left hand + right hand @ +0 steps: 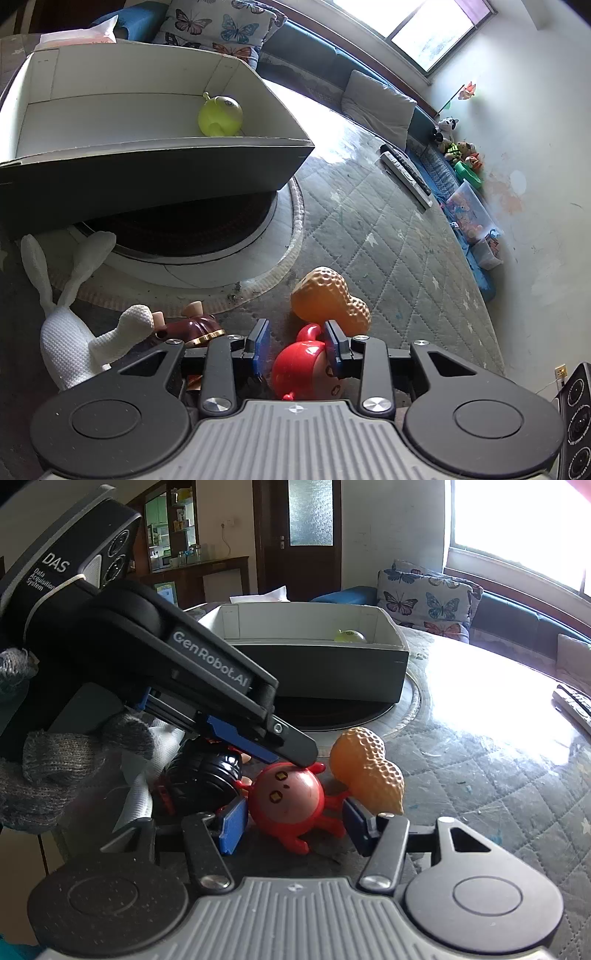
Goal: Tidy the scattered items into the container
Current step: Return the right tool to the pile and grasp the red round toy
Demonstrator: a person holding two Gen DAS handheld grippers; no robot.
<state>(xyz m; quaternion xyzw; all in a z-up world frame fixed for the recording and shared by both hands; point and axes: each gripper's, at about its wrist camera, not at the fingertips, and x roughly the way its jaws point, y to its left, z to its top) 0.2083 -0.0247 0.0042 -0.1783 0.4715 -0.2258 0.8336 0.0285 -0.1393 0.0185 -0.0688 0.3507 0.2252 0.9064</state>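
Observation:
A round red toy (299,363) (284,799) with short arms lies on the quilted table cover. My left gripper (297,334) stands open around its top, with a gap at the left pad; in the right wrist view one finger of that left gripper (290,756) rests on the toy's head. My right gripper (295,819) is open, its blue pads close on either side of the toy. An orange peanut toy (328,299) (365,771) lies just beyond. The grey box (147,166) (317,668) holds a yellow-green toy (219,116) (349,636).
A white knitted rabbit (74,347), a maroon figure (195,326) and a black ribbed toy (203,775) crowd the left. A gloved hand (55,775) holds the left gripper. The box sits on a round turntable (280,236). Remote controls (406,173) lie at the far right.

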